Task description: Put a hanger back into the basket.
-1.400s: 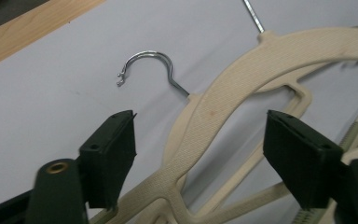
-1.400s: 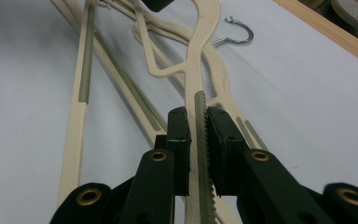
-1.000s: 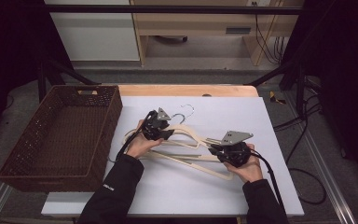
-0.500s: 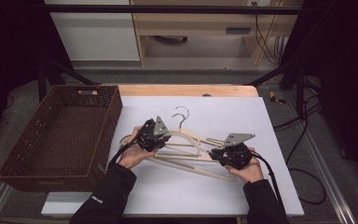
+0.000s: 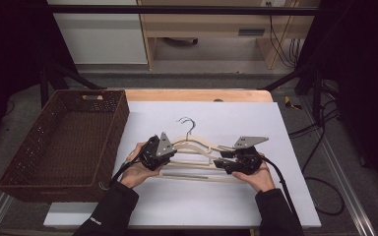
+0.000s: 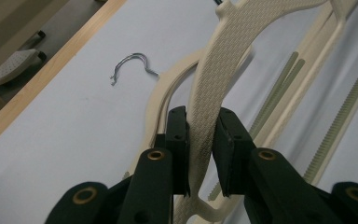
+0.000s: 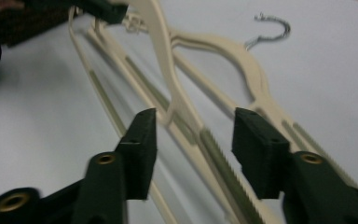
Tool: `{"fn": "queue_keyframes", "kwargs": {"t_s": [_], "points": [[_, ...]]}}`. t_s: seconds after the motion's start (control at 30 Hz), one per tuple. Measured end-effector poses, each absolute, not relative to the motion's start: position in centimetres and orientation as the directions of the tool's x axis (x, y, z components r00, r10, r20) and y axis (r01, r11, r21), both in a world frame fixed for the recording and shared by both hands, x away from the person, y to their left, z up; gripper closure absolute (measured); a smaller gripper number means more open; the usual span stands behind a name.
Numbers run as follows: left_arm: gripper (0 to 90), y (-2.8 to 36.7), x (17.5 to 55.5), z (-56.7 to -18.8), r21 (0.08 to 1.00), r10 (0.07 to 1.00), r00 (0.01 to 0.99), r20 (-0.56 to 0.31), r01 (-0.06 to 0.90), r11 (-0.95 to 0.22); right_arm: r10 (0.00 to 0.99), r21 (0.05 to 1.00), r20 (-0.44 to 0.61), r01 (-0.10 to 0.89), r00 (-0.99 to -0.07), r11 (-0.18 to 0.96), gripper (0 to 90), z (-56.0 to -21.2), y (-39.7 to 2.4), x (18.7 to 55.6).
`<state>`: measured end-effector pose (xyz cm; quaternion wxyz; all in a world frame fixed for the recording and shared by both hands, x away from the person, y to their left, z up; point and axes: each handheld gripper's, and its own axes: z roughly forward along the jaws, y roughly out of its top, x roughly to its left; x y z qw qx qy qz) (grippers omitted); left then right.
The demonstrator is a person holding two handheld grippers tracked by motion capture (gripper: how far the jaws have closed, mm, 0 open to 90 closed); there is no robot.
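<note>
Cream plastic hangers [image 5: 197, 146] lie stacked on the white table top, their metal hooks [image 5: 187, 123] pointing away from me. My left gripper [image 5: 165, 155] is at their left end; in the left gripper view it [image 6: 199, 122] is shut on the textured arm of the top hanger [image 6: 216, 74], which tilts up above a lower hanger [image 6: 156, 100] and its hook [image 6: 133, 65]. My right gripper [image 5: 219, 163] is at the right end. In the right gripper view it [image 7: 193, 123] stands open, with the hanger arms and ribbed bars [image 7: 214, 149] running between its jaws.
A brown wicker basket [image 5: 120, 118] stands on the table's left side, close to my left hand. The wooden table edge [image 5: 197, 95] runs along the far side, with cables [image 5: 320, 128] on the floor to the right.
My left gripper has drawn nearer to me and slightly left, holding the top hanger. The right gripper has shifted a little left along the hangers.
</note>
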<state>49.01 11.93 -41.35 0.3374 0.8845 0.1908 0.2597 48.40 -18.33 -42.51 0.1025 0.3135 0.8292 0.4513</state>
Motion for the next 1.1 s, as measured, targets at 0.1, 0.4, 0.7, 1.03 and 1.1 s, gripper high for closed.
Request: {"fn": "queue_keyframes", "kwargs": {"t_s": [0.1,0.4,0.7,1.03,1.1], "points": [[76.8,11.9,48.7,-41.2,0.691,0.504,0.794,0.34,0.153,-0.707,0.612,0.835,0.115,0.41,-0.782,0.367,43.6,-41.9,-17.4,48.9],[76.8,12.0,48.5,-41.0,0.689,0.499,0.804,0.324,0.161,-0.707,0.539,0.803,0.126,0.405,-0.833,0.437,61.4,-42.2,-13.2,50.8],[73.6,12.2,47.8,-40.7,0.723,0.513,0.821,0.25,0.194,-0.663,0.425,0.802,0.154,0.364,-0.892,0.473,82.4,-41.8,-12.8,50.4],[43.8,14.4,46.1,-37.7,0.786,0.477,0.871,0.116,0.212,-0.58,0.315,0.834,0.151,0.291,-0.937,0.468,86.5,-39.1,-13.5,47.7],[42.4,14.3,45.8,-37.4,0.782,0.463,0.878,0.12,0.204,-0.589,0.311,0.84,0.15,0.287,-0.938,0.461,86.5,-38.6,-13.7,47.4]]}}
